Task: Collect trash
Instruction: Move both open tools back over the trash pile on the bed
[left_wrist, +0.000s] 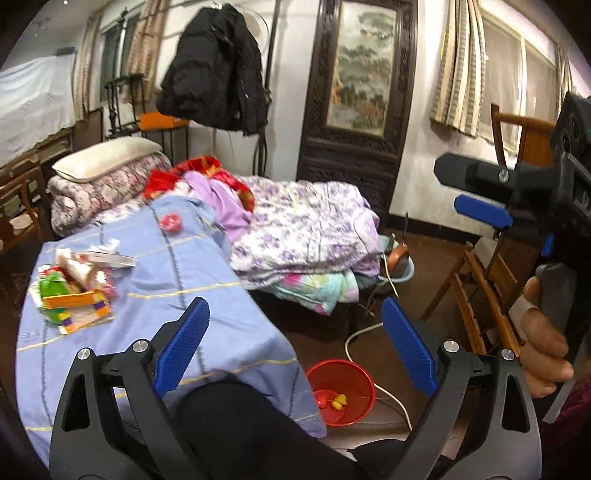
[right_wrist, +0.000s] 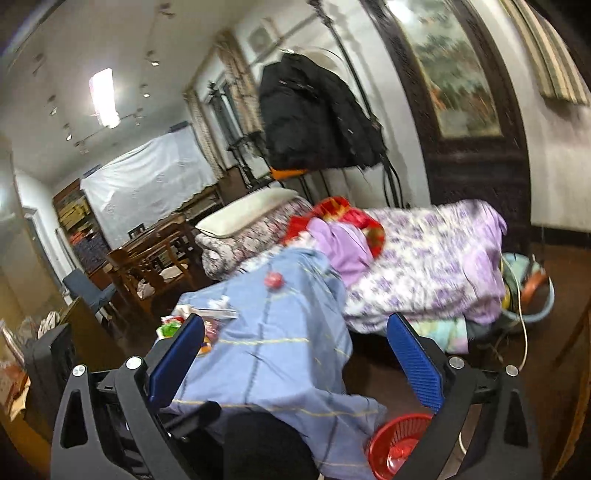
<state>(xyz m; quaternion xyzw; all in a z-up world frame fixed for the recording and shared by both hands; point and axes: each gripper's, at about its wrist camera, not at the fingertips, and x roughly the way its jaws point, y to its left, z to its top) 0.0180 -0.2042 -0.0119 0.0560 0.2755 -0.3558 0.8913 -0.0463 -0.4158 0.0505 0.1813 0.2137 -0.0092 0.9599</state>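
A pile of wrappers and small cartons (left_wrist: 77, 291) lies on the blue sheet (left_wrist: 207, 302), left of my left gripper (left_wrist: 295, 308). A lone red wrapper (left_wrist: 170, 222) sits farther back on the sheet. The red basket (left_wrist: 341, 391) stands on the floor below the sheet's edge, with red and yellow scraps (left_wrist: 332, 400) inside. My left gripper is open and empty. My right gripper (right_wrist: 295, 321) is open and empty too, above the sheet, with the basket (right_wrist: 399, 443) low on the right. In the left wrist view the right gripper (left_wrist: 448, 186) shows at the right, held by a hand (left_wrist: 543, 332).
A purple floral quilt (left_wrist: 303, 225) is heaped on the bed behind the sheet. A wooden chair (left_wrist: 491, 288) stands at the right. A white cable (left_wrist: 369, 328) runs across the floor by the basket. A person's dark knee (left_wrist: 240, 424) fills the bottom. A blue basin (right_wrist: 532, 291) sits by the bed.
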